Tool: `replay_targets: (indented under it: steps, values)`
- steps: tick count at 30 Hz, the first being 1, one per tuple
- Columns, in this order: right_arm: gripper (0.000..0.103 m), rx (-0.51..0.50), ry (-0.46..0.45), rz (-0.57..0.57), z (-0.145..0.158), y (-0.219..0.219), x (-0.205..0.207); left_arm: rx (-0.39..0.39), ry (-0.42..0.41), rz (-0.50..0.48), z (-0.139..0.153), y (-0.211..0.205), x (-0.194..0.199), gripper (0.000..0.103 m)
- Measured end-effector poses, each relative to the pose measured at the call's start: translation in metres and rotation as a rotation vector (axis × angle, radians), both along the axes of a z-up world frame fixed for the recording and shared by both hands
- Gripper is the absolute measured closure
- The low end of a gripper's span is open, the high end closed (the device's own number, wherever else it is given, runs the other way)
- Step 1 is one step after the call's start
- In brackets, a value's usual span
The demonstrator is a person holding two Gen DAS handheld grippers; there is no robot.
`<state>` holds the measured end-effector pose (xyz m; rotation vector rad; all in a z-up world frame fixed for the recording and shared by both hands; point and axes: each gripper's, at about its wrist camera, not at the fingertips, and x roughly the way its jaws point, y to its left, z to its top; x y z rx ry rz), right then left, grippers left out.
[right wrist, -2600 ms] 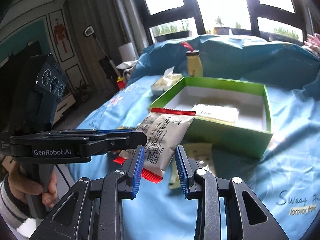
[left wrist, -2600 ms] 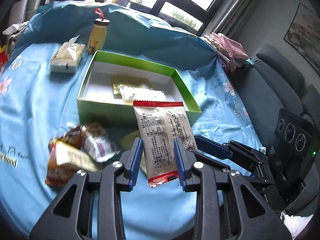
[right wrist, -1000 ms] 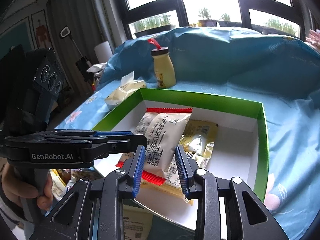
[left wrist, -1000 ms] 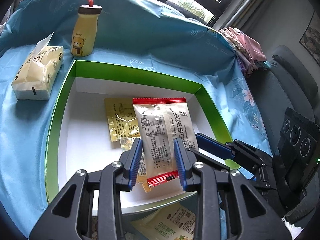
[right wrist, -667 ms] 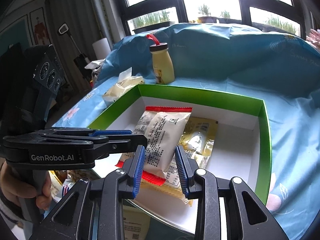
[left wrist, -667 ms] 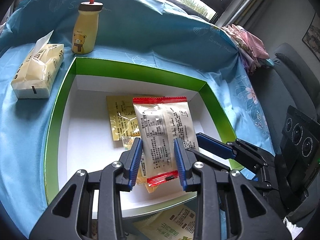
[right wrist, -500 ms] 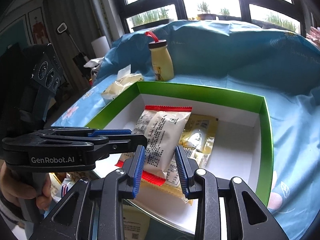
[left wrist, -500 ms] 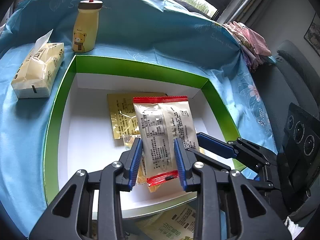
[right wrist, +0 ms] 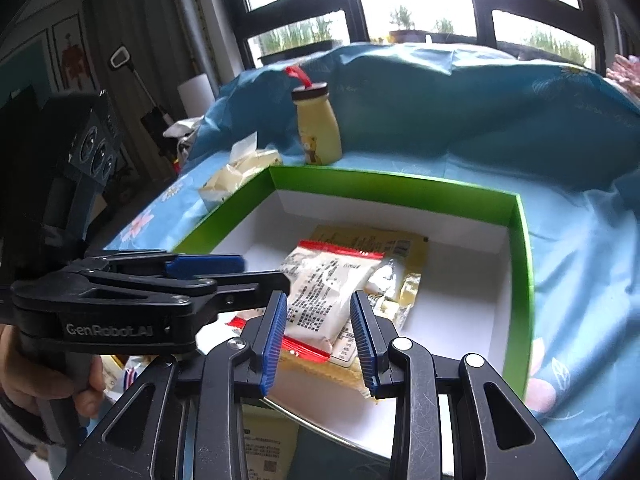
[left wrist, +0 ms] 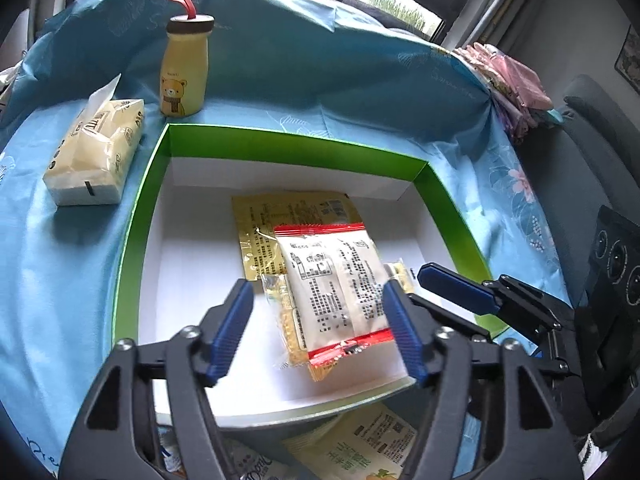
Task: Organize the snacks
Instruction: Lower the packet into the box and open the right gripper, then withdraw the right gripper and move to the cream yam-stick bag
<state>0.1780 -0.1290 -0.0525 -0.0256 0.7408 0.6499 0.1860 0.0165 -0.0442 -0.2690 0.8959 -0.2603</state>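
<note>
A blue flowered cloth (left wrist: 60,240) covers the surface. On it sits a green box (left wrist: 132,236) with a white floor. Beyond the box's far left corner stand a pack of tissues (left wrist: 94,160) and a yellow bottle (left wrist: 184,76) with a bear on it.

Inside the box lies a white snack packet (left wrist: 336,292) with red ends, resting on top of a yellow packet (left wrist: 280,220) and a smaller clear one.

The left gripper (left wrist: 320,328) hangs above the white packet, its blue fingers spread wide and holding nothing. The right gripper (right wrist: 320,336) has its fingers partly apart, either side of the same packet; whether they touch it is unclear.

More snack packets (left wrist: 360,444) lie outside the box's near edge.
</note>
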Motion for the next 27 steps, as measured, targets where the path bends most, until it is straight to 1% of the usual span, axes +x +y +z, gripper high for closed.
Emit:
replay_targets:
  steps: [1, 3, 9, 11, 12, 13, 16, 18, 19, 20, 23, 27]
  values:
    - [0.068, 0.006, -0.001, -0.002, 0.002, -0.002, -0.002, 0.001, -0.004, 0.0, 0.001, 0.0, -0.001, 0.027]
    - [0.068, 0.013, -0.008, -0.012, 0.005, -0.007, -0.007, 0.021, -0.023, 0.002, 0.006, -0.002, -0.006, 0.021]
    - [0.067, 0.04, -0.038, -0.042, 0.02, -0.019, -0.026, 0.077, -0.093, 0.002, 0.025, -0.011, -0.023, 0.019]
    - [0.062, 0.047, -0.048, -0.052, 0.026, -0.024, -0.032, 0.099, -0.115, 0.005, 0.031, -0.013, -0.029, 0.014]
    - [0.061, 0.047, -0.057, -0.058, 0.028, -0.026, -0.037, 0.108, -0.126, 0.008, 0.034, -0.014, -0.032, 0.009]
    - [0.059, 0.047, -0.062, -0.062, 0.031, -0.029, -0.04, 0.113, -0.134, 0.01, 0.036, -0.015, -0.034, 0.006]
    - [0.055, 0.056, -0.072, -0.073, 0.038, -0.034, -0.048, 0.136, -0.164, 0.014, 0.043, -0.017, -0.043, 0.006]
    - [0.049, 0.06, -0.08, -0.084, 0.042, -0.038, -0.054, 0.155, -0.181, 0.022, 0.048, -0.019, -0.05, 0.005]
    - [0.044, 0.064, -0.084, -0.09, 0.045, -0.04, -0.058, 0.163, -0.185, 0.026, 0.05, -0.019, -0.053, 0.001]
    - [0.039, 0.065, -0.089, -0.095, 0.047, -0.042, -0.061, 0.168, -0.189, 0.034, 0.051, -0.019, -0.055, 0.0]
    - [0.032, 0.066, -0.097, -0.105, 0.051, -0.044, -0.067, 0.174, -0.205, 0.046, 0.057, -0.019, -0.064, 0.001]
    - [0.031, 0.075, -0.099, -0.111, 0.057, -0.048, -0.077, 0.192, -0.221, 0.061, 0.062, -0.021, -0.077, 0.001]
